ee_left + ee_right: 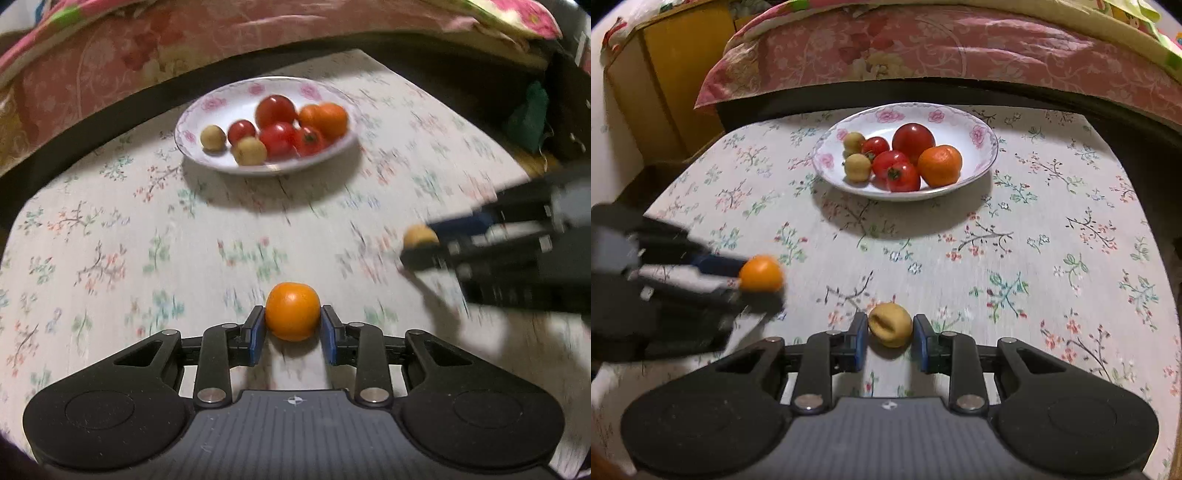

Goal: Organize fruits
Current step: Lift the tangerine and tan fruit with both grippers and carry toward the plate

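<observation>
1. The plate point(986, 155) sits at the far middle of the worktop point(1052, 258), in front of the bed point(923, 48). It already holds four tomatoes point(913, 139), one orange fruit point(940, 165) and two small tan fruits point(857, 167), so most of the sorting looks done.
2. The left claw point(293, 326) has a second orange point(292, 311) between its blue pads. The left pad touches the fruit's side and the right pad sits at or just off the other side, so it appears to be pinching the orange. In the right view this orange looks raised off the cloth, though blur makes that uncertain.
3. The right claw point(891, 338) brackets a tan fruit point(890, 324) that has a crease in its skin. The left pad is at the fruit's edge, but a sliver of cloth shows beside the right pad, so I cannot tell whether the grip has closed. The fruit is low, on or just above the worktop.
4. Both claws are near the front edge of the worktop, well apart from the plate.
5. No other loose fruit shows on the cloth in either view.
6. My judgement: these two fruits are the last ones. What remains is to carry each to the plate and set it among the others, where the free space is mostly along the rim.
</observation>
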`<control>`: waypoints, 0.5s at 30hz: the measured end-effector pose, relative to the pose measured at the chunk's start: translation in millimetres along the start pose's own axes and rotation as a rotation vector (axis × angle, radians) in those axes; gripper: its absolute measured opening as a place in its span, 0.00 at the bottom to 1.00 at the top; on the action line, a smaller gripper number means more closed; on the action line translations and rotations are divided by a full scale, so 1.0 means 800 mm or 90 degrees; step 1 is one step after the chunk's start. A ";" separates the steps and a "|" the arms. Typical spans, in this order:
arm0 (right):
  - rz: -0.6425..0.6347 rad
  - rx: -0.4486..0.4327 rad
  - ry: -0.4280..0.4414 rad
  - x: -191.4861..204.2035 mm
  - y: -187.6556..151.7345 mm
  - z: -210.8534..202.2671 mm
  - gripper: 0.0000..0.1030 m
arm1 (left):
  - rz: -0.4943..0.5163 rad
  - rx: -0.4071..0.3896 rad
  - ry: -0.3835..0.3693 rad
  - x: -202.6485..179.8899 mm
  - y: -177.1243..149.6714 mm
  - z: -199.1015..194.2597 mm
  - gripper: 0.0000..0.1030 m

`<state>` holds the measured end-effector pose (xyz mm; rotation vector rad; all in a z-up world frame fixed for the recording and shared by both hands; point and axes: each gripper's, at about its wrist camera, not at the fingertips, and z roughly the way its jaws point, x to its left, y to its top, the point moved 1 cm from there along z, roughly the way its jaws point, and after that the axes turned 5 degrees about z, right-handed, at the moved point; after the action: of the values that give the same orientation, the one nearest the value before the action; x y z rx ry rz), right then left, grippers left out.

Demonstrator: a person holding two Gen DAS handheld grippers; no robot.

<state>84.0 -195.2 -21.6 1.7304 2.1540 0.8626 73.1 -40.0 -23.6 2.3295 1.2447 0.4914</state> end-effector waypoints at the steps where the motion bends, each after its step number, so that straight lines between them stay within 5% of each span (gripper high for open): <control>1: -0.003 0.003 0.004 0.003 -0.002 -0.003 0.20 | 0.007 0.001 0.003 -0.004 -0.006 -0.004 0.38; 9: -0.069 -0.003 0.008 0.037 -0.029 -0.007 0.21 | 0.014 -0.023 0.002 -0.007 -0.020 -0.010 0.40; 15: -0.044 -0.002 0.026 0.029 -0.026 -0.008 0.23 | 0.020 -0.025 -0.003 -0.007 -0.021 -0.013 0.46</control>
<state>57.7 -177.5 -25.2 1.6401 2.2243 0.8902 53.8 -34.0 -24.8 2.3185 1.1876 0.5164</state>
